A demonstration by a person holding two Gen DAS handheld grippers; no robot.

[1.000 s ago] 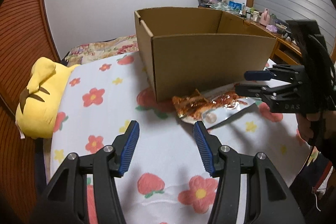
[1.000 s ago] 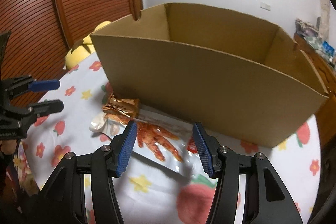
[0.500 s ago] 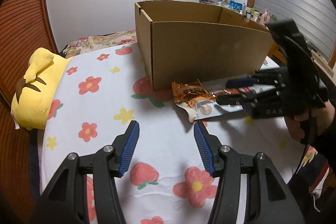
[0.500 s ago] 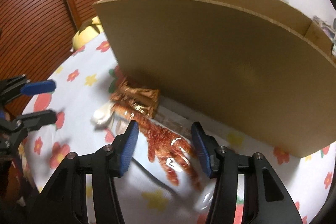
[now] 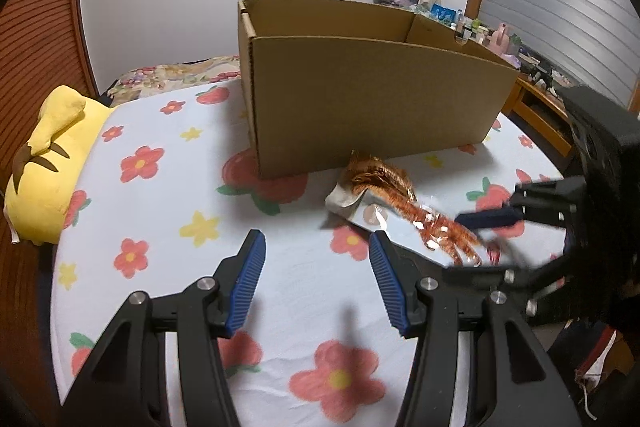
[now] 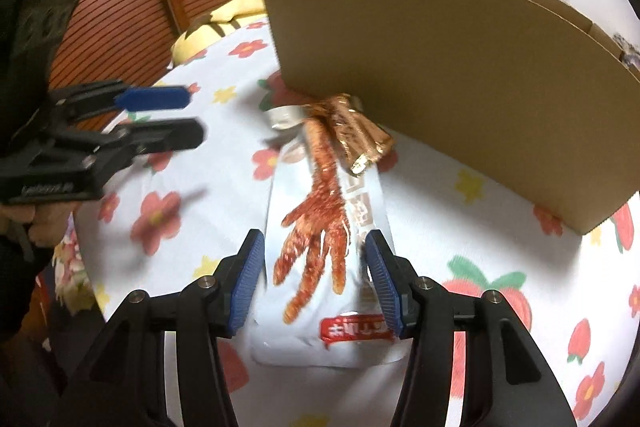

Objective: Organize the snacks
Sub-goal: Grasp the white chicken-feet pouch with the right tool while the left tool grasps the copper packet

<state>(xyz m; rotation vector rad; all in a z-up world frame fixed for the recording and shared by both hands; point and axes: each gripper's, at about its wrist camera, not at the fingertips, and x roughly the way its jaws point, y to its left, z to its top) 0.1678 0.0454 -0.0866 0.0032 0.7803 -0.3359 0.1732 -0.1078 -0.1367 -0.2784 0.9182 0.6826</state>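
Note:
A white snack pouch (image 6: 320,227) printed with a red chicken foot lies flat on the flowered cloth, in front of an open cardboard box (image 6: 440,67). A small golden packet (image 6: 352,131) rests on the pouch's far end, against the box wall. My right gripper (image 6: 316,279) is open and straddles the near end of the pouch, one pad on each side. In the left wrist view, the right gripper (image 5: 476,243) hangs over the pouch (image 5: 400,231), with the golden packet (image 5: 376,175) and the box (image 5: 372,99) behind. My left gripper (image 5: 316,279) stands open over bare cloth, holding nothing.
A yellow plush toy (image 5: 52,163) lies at the left edge of the round table. Brown slatted doors stand behind it. A cluttered wooden shelf (image 5: 532,83) runs along the right wall. The left gripper (image 6: 188,117) sits left of the pouch in the right wrist view.
The right gripper has come down and forward over the pouch, so the pouch now lies between its fingers. The left gripper has hardly moved.

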